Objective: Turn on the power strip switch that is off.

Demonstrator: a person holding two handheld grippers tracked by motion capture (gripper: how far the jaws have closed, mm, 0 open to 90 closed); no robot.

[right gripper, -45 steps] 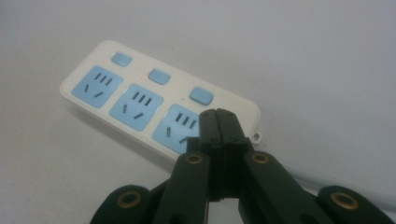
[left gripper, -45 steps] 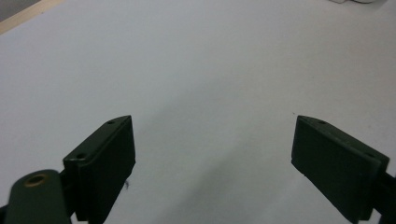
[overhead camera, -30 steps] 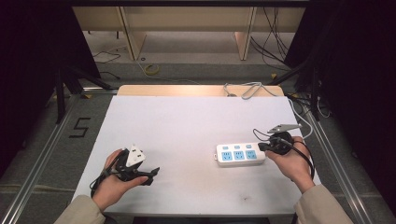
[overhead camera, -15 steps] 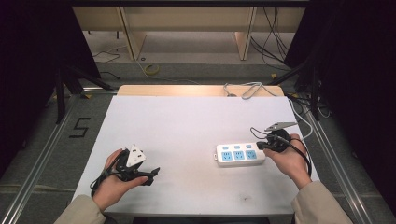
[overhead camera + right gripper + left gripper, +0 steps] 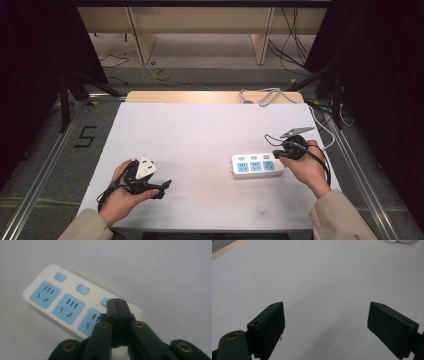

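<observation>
A white power strip [image 5: 256, 166] with three blue sockets and three blue switch buttons lies at the right of the white table [image 5: 200, 130]. My right gripper [image 5: 276, 154] is shut with nothing between its jaws. In the right gripper view its closed tips [image 5: 116, 301] sit right over the switch button at the end of the strip [image 5: 57, 302]; whether they touch it I cannot tell. My left gripper [image 5: 162, 189] rests at the front left, held in a hand and pointing right. Its jaws [image 5: 325, 306] stand wide open over bare table, and a corner of the strip [image 5: 402, 241] shows far ahead.
A grey cable [image 5: 260, 95] lies coiled at the table's back edge on a wooden strip. A white lead [image 5: 320, 131] runs along the right edge near my right hand. Metal rails flank the table on both sides.
My right gripper has edged slightly left toward the end of the power strip. The left gripper has stayed where it was.
</observation>
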